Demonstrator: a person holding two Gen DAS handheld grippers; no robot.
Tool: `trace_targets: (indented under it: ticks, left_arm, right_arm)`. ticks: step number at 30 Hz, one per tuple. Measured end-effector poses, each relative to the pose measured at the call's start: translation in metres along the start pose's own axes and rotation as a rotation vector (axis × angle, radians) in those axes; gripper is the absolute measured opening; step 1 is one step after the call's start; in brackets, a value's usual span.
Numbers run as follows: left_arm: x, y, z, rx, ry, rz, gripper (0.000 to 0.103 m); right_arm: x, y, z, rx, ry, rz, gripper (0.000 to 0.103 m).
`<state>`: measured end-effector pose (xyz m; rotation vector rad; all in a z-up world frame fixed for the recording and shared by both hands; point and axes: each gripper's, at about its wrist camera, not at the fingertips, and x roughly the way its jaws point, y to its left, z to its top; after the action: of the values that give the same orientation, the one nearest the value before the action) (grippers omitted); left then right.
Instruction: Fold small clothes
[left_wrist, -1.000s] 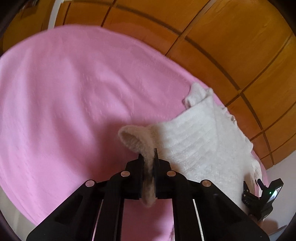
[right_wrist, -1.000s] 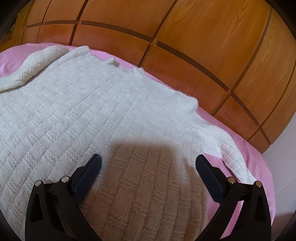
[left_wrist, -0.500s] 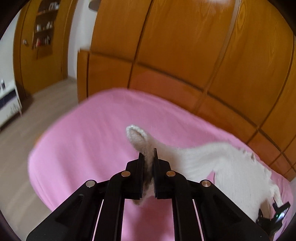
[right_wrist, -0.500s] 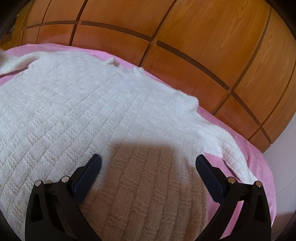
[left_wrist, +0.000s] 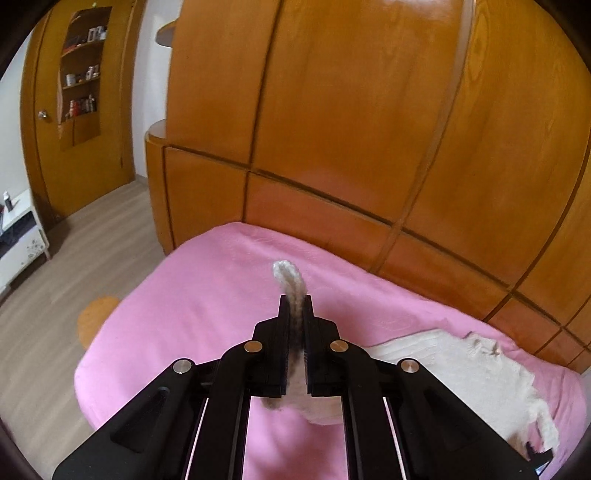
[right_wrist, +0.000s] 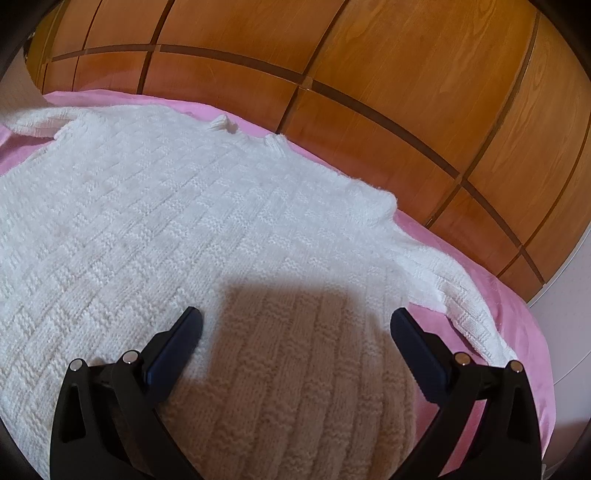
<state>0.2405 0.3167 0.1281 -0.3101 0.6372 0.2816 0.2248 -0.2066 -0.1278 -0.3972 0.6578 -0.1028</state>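
In the left wrist view, the left gripper (left_wrist: 295, 301) is seen pinched on a sleeve cuff (left_wrist: 289, 281) of the white knitted sweater (left_wrist: 461, 373), the cuff standing up above the fingertips. The sweater body lies on the pink bedspread (left_wrist: 192, 295), low and to the right, beside the wooden wardrobe (left_wrist: 351, 122). The fold is judged barely begun: one sleeve has been lifted but not laid across the body. Against the earlier frames, the cuff has been raised higher and turned edge-on, and more of the room and the wooden floor (left_wrist: 74, 258) is now shown.

In the right wrist view, the right gripper (right_wrist: 295, 317) is spread wide and holds nothing, hovering close over the sweater (right_wrist: 166, 229), which is spread flat on the bedspread (right_wrist: 517, 314). No fold is visible in the body. This gripper is unchanged since earlier; only the far-left sleeve (right_wrist: 33, 122) has been drawn away.
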Motion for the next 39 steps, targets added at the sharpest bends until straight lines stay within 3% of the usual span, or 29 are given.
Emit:
trace_targets:
  ticks: [7,20,28,32,33,34,35,36,39]
  left_arm:
    - [0.002,-0.082,0.003,0.089,0.005,-0.073,0.005]
    - [0.016,-0.254,-0.035,0.240,0.058,-0.270,0.005]
    - [0.038,-0.351,-0.092,0.369,0.116,-0.357,0.005]
    - [0.060,-0.378,-0.130,0.415,0.144,-0.382,0.005]
    - [0.063,-0.382,-0.137,0.430,0.146,-0.387,0.014]
    - [0.067,-0.387,-0.149,0.461,0.149,-0.391,0.041]
    - [0.063,-0.388,-0.156,0.477,0.142,-0.386,0.060]
    - [0.061,-0.387,-0.166,0.499,0.112,-0.369,0.090]
    - [0.054,-0.364,-0.190,0.523,0.037,-0.390,0.092]
  right_arm:
    - [0.002,-0.002,0.001,0.019,0.007,0.017,0.101]
    - [0.003,0.000,0.002,0.021,0.008,0.006,0.101]
    - [0.004,-0.001,0.002,0.026,0.008,0.011,0.101]
    - [0.004,-0.001,0.002,0.031,0.010,0.014,0.101]
    - [0.004,-0.001,0.002,0.032,0.011,0.016,0.101]
    - [0.004,-0.002,0.002,0.034,0.012,0.017,0.101]
    - [0.004,-0.002,0.002,0.035,0.012,0.018,0.101]
    - [0.004,-0.002,0.001,0.037,0.012,0.019,0.101]
    - [0.004,-0.002,0.001,0.037,0.012,0.019,0.101]
